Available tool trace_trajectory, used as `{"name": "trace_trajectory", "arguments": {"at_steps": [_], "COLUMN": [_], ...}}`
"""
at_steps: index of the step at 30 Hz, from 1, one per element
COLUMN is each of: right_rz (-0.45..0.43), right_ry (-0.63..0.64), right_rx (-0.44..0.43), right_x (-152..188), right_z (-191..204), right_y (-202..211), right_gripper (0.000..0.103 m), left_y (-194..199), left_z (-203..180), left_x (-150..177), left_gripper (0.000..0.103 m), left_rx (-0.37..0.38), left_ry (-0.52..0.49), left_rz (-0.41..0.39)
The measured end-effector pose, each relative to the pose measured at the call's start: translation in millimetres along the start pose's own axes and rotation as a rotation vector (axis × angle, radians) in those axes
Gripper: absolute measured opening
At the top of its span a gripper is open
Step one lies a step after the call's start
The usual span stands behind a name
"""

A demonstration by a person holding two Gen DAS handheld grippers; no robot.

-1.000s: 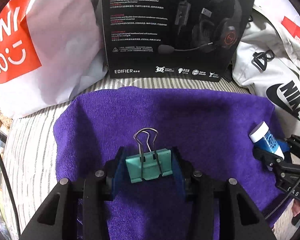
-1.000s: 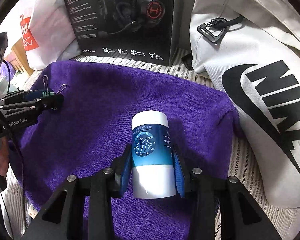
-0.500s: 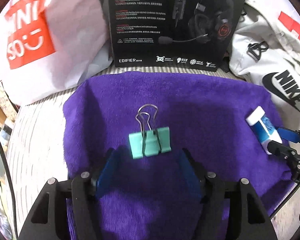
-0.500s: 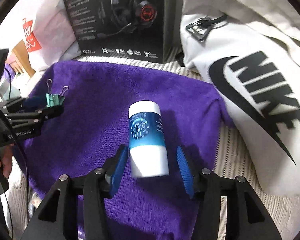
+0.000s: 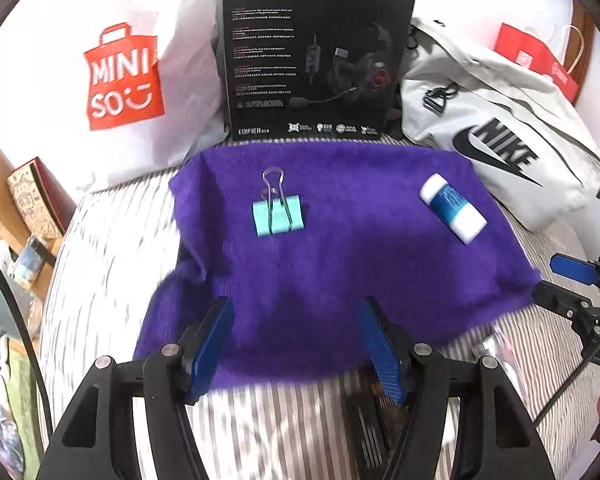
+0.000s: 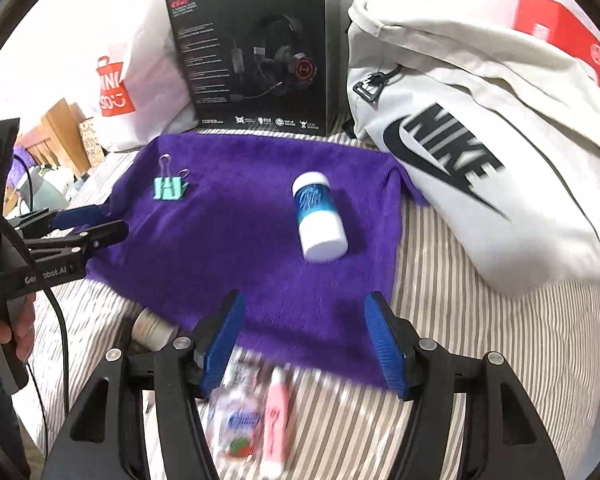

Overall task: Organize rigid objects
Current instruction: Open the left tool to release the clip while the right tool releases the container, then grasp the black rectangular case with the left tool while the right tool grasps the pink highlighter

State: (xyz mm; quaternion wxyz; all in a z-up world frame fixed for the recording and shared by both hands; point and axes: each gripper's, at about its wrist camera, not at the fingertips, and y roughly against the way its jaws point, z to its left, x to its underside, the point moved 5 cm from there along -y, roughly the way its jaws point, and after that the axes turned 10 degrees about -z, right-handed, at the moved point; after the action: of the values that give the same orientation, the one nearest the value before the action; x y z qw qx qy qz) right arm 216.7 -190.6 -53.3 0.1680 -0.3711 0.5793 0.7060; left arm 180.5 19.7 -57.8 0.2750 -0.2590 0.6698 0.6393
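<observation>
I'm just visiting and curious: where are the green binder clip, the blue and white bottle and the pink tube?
Binder clip [image 5: 278, 216]: left wrist view, on its green body.
Bottle [image 6: 318, 210]: right wrist view, on its blue label.
Pink tube [image 6: 275, 416]: right wrist view, on its blurred pink middle.

Left gripper [image 5: 296, 340] points steeply down, jaws apart, nothing between them. Right gripper [image 6: 304, 340] at its three o'clock, same downward tilt, jaws opening and empty. A hand [image 6: 4, 336] grips the left handle.
</observation>
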Motion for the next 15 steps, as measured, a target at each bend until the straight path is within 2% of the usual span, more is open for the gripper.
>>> {"name": "trace_trajectory", "arguments": {"at_steps": [7,11,15], "right_rz": [-0.006,0.006,0.008], "right_ry": [-0.062,-0.081,-0.107], "right_rx": [-0.005,0.001,0.016], "right_x": [34,56,72], "right_z": [-1,-3,-5], "right_y": [29,40,48], "right_gripper": [0.062,0.062,0.063], "left_y": [21,16,11], "left_z": [-3,-9,-13], "left_x": [48,73,81], "left_gripper": [0.063,0.063,0.063], "left_rx": [0.006,0.028,0.043], "left_ry": [0.006,0.005,0.001], "left_rz": [0.012,0.049,0.058]}}
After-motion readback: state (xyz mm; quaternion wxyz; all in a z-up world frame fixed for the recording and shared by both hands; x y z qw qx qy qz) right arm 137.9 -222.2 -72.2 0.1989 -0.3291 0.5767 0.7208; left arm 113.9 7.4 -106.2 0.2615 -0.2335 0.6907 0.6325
